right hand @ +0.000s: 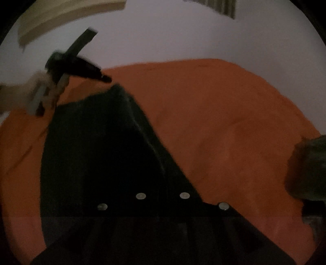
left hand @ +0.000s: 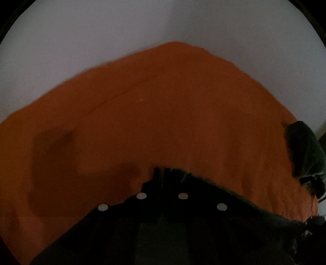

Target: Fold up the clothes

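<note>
A dark green garment [right hand: 97, 142] lies spread on an orange cloth [right hand: 224, 122]. In the right wrist view my right gripper [right hand: 162, 177] is shut low over the garment's near right edge, its dark fingers blending into the fabric. My left gripper [right hand: 108, 78], held by a hand [right hand: 30, 87], pinches the garment's far corner. In the left wrist view the left gripper [left hand: 161, 171] is shut, and the dark green garment's edge [left hand: 234, 195] runs from its fingertips off to the right across the orange cloth [left hand: 163, 102].
A second dark green bundle [right hand: 309, 169] sits at the cloth's right edge, seen as the dark green bundle [left hand: 303, 150] in the left wrist view. The orange cloth lies on a white surface [right hand: 183, 36]. A pale wooden board [right hand: 61, 16] is at the far left.
</note>
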`<state>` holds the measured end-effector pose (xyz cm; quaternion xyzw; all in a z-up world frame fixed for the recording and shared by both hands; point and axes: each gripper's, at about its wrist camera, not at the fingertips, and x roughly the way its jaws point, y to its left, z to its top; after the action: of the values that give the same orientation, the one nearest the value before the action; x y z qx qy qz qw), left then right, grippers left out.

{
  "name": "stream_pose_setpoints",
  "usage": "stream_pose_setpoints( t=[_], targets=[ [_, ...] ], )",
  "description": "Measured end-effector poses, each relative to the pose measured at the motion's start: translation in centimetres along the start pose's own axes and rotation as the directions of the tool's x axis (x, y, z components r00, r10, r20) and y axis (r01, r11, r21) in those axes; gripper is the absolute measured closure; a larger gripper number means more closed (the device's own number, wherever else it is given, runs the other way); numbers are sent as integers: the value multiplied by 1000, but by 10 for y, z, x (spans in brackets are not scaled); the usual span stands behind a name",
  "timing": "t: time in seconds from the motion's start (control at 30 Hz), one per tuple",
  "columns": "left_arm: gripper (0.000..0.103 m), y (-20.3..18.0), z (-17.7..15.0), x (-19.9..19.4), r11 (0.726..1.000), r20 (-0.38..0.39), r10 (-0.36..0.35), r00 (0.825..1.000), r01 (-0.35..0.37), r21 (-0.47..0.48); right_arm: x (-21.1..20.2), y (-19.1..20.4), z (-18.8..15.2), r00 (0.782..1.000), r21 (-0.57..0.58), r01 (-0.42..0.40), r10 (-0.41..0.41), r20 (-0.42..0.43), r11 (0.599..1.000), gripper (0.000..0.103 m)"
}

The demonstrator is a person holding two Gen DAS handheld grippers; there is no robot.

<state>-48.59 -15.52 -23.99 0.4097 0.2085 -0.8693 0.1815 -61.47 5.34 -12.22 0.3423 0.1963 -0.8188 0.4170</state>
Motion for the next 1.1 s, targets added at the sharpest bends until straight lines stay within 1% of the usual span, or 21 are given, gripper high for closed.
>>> stream_pose_setpoints(
  t=[0.07,0.17,0.23,0.27,0.3,0.33,0.37,0.47,0.53,0.6,0.63,0.7,0.73,0.77,0.8,0.83,0.87,0.9,1.0,1.07,1.1],
  targets=[
    [101,-6,4,-4,1000,7,14,1000,-14,28,4,-6,3,1000,45,7,-8,12,999,100],
    [100,-8,11,6,995,-55,79,995,-76,63,42,-7,-6,995,18,24,-22,-102,1000,98],
    [99,-7,9,16,992,-123,112,986,-104,71,74,-9,-19,973,49,-31,41,-227,998,90],
    [99,-6,8,14,991,-141,122,982,-114,67,76,-12,-20,971,84,-32,51,-233,996,87],
    [99,-5,5,10,991,-147,126,981,-118,60,74,-15,-19,972,122,-28,56,-226,992,81],
    [99,-4,2,5,991,-154,130,980,-123,54,73,-19,-19,974,160,-24,60,-219,987,59],
    [99,-4,-2,-2,991,-160,130,979,-122,55,67,-24,-19,975,206,-20,65,-214,978,41],
    [99,-9,-14,-32,988,-170,120,978,-100,120,39,-35,-18,981,296,39,20,-194,954,41],
    [99,-11,-24,-54,983,-178,111,978,-83,161,3,-30,-26,987,346,55,1,-159,937,41],
    [99,-6,-45,-79,988,-207,80,975,-50,145,-35,-24,-35,992,397,64,-16,-122,916,41],
    [99,-1,-55,-86,992,-231,60,971,-32,123,-48,-19,-43,995,421,47,-5,-99,906,36],
    [99,21,-82,-96,999,-310,-40,950,33,-26,-85,-11,-73,999,502,-7,29,-35,865,22],
    [99,32,-95,-96,989,-344,-116,932,75,-129,-97,-5,-87,999,537,-26,43,-19,843,16],
    [98,45,-111,-95,959,-378,-213,901,119,-258,-110,2,-107,998,566,-37,58,-19,824,16],
    [97,57,-130,-90,903,-404,-325,855,154,-401,-121,9,-128,997,579,-21,61,-50,815,16],
    [96,63,-143,-86,859,-409,-391,824,167,-484,-132,16,-147,996,571,15,38,-81,821,16],
    [96,66,-155,-83,822,-406,-439,801,176,-542,-142,23,-164,994,558,53,10,-110,828,16],
    [96,65,-161,-81,809,-402,-454,795,179,-560,-155,31,-183,993,541,90,-35,-112,836,16],
    [96,54,-156,-86,822,-369,-444,817,207,-530,-190,64,-222,992,422,127,-123,-39,898,20],
    [91,51,-146,-78,829,-341,-429,837,214,-516,-204,97,-234,978,316,207,-208,-32,926,35],
    [83,54,-142,-72,832,-340,-401,850,184,-523,-210,113,-239,967,261,250,-252,-28,932,38]
  ],
)
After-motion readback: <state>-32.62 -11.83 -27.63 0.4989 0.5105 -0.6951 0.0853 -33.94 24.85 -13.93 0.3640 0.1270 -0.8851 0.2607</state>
